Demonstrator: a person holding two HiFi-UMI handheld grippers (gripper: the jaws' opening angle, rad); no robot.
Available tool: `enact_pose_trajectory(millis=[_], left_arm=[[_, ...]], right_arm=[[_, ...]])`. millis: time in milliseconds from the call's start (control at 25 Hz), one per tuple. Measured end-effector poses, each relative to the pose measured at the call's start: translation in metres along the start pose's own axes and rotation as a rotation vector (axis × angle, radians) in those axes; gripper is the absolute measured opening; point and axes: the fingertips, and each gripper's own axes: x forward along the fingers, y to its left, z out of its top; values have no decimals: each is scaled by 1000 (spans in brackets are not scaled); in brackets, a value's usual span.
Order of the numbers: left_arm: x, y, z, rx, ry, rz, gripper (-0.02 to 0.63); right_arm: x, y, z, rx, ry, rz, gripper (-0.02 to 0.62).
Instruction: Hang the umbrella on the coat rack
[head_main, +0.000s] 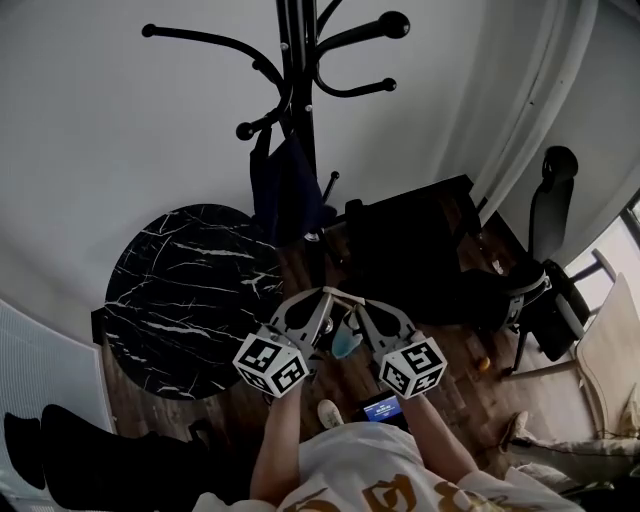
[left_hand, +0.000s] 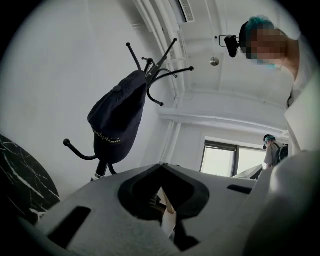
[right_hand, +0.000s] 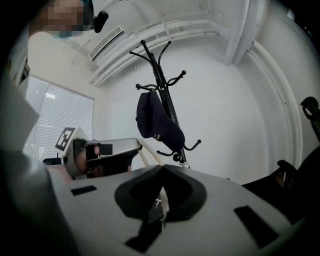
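Head view: grippers (head_main: 322, 297) side by side

Coat rack (head_main: 298, 70), marble table (head_main: 185, 295) on floor (head_main: 468, 398)

Only legible print: yellow lettering, roughly "…elopMent", on the dark cap (left_hand: 117, 117) hanging from the coat rack (left_hand: 101, 169), above my left jaws.

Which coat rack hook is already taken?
The shorter hook left of the pole in the head view: a dark cap hangs from it. Every other visible hook is bare.
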Motion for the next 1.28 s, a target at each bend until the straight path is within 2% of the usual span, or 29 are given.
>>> enact_pose_trajectory(millis=[240,920,1280], left_arm=[[13,5,4,2,3,-33,18],[41,49,-1,-27,9,-6,18],[48,61,-9,-36,37,1,18]], right_arm=[[10,-12,6,21,-7,-10,11],[50,-41,3,41,26,21,11],[61,-49,-5,59,51,11,11]])
